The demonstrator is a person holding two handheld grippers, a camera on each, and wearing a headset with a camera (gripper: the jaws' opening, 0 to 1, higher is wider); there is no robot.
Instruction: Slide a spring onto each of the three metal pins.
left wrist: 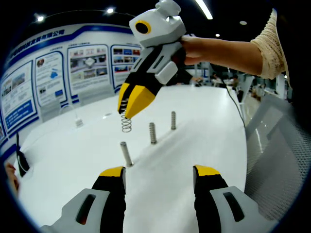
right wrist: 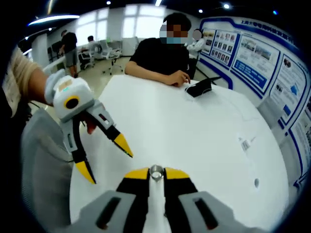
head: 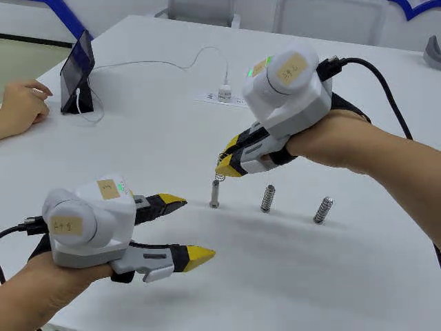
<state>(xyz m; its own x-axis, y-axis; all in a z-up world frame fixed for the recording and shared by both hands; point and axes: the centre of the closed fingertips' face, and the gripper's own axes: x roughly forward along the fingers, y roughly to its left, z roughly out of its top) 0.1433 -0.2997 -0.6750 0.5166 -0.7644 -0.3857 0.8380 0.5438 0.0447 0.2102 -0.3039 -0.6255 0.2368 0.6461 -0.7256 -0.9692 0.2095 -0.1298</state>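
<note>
The white table (head: pixel 172 124) was lit brightly and evenly from overhead. Ceiling spots (left wrist: pixel 111 10) and a strip light (left wrist: pixel 204 7) were seen as burnt-out patches in the left gripper view. Only soft, pale shadows were cast under the left gripper (head: pixel 196 227) and beside the pins (head: pixel 214 194). The head view was rendered sharp, with little glare. Both gripper views were bent by fisheye distortion, and the wall posters (left wrist: pixel 53 73) were bowed toward the edges. In the right gripper view the windows (right wrist: pixel 97 22) were overexposed, and the right gripper (right wrist: pixel 156 174) and its spring (right wrist: pixel 156 171) were blurred close to the lens.
</note>
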